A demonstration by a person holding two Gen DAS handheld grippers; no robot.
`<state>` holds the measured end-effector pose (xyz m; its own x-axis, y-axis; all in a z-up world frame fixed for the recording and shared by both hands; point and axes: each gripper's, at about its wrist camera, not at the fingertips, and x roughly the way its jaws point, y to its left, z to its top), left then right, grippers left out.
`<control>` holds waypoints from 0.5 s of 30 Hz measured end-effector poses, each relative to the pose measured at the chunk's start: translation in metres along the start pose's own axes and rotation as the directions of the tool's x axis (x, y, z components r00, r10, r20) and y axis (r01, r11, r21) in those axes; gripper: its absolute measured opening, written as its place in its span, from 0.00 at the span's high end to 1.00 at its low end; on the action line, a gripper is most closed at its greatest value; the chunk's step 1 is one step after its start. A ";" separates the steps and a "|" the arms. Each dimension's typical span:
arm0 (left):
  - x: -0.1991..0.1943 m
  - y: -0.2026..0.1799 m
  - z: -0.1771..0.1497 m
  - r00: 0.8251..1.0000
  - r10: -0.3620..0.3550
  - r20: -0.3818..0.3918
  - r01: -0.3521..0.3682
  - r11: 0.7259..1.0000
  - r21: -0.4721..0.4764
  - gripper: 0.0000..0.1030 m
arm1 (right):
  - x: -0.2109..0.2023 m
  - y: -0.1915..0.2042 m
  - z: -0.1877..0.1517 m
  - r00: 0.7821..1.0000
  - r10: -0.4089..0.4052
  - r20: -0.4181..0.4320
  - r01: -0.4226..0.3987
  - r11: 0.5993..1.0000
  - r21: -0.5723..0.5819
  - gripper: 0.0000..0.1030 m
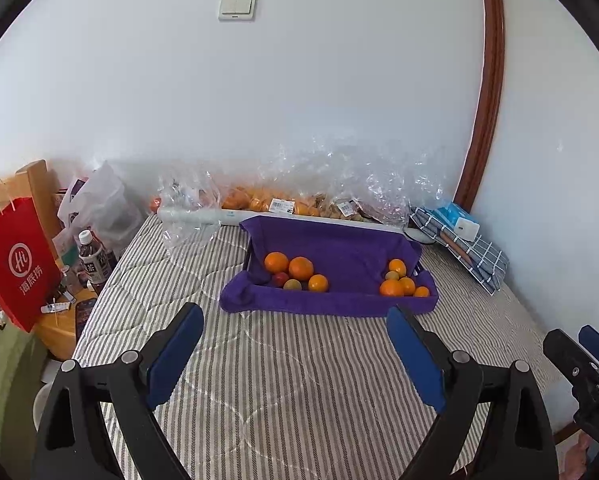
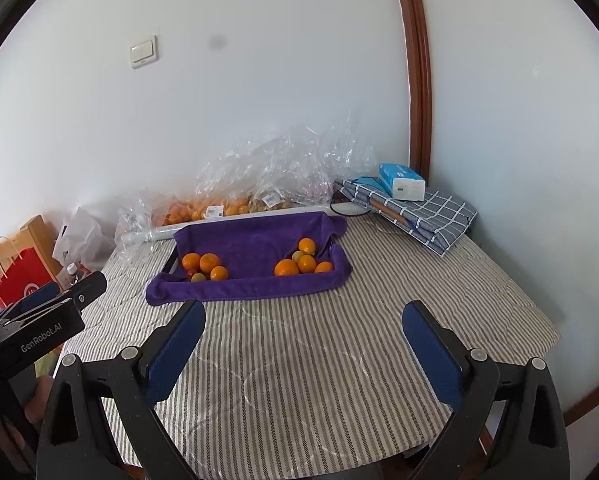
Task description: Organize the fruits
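Note:
A tray lined with a purple towel (image 1: 339, 248) (image 2: 255, 240) sits at the far side of the striped table. Its left end holds several oranges (image 1: 300, 268) (image 2: 209, 263), a red fruit (image 1: 280, 279) and a greenish fruit (image 1: 292, 285). Its right end holds several oranges (image 1: 391, 288) (image 2: 286, 268) and a greenish fruit (image 2: 297, 256). My left gripper (image 1: 295, 320) is open and empty, hovering over the table short of the tray. My right gripper (image 2: 305, 316) is open and empty beside it, and shows at the right edge of the left wrist view (image 1: 579, 356).
Clear plastic bags of oranges (image 1: 267, 200) (image 2: 219, 206) lie along the wall behind the tray. A folded checked cloth (image 1: 471, 248) (image 2: 419, 216) with a blue box (image 2: 401, 182) lies at the back right. A red paper bag (image 1: 15, 264), bottles (image 1: 93, 258) and a wooden stand are on the left.

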<state>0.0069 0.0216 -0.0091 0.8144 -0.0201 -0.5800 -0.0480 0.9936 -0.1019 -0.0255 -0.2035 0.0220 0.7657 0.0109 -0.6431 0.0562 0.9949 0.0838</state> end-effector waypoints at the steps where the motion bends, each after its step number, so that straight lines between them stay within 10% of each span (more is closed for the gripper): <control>1: 0.000 0.000 0.000 1.000 0.000 0.000 0.000 1.000 -0.001 0.10 | 0.000 0.000 0.000 1.000 -0.001 0.000 0.001 1.000 0.001 0.05; 15: -0.003 0.004 0.001 1.000 0.004 0.011 -0.004 1.000 -0.015 0.10 | -0.003 0.003 0.000 1.000 -0.001 0.005 0.001 1.000 -0.001 0.05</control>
<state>0.0049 0.0255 -0.0074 0.8207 -0.0152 -0.5711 -0.0594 0.9920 -0.1118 -0.0271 -0.2004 0.0243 0.7687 0.0095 -0.6396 0.0563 0.9950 0.0823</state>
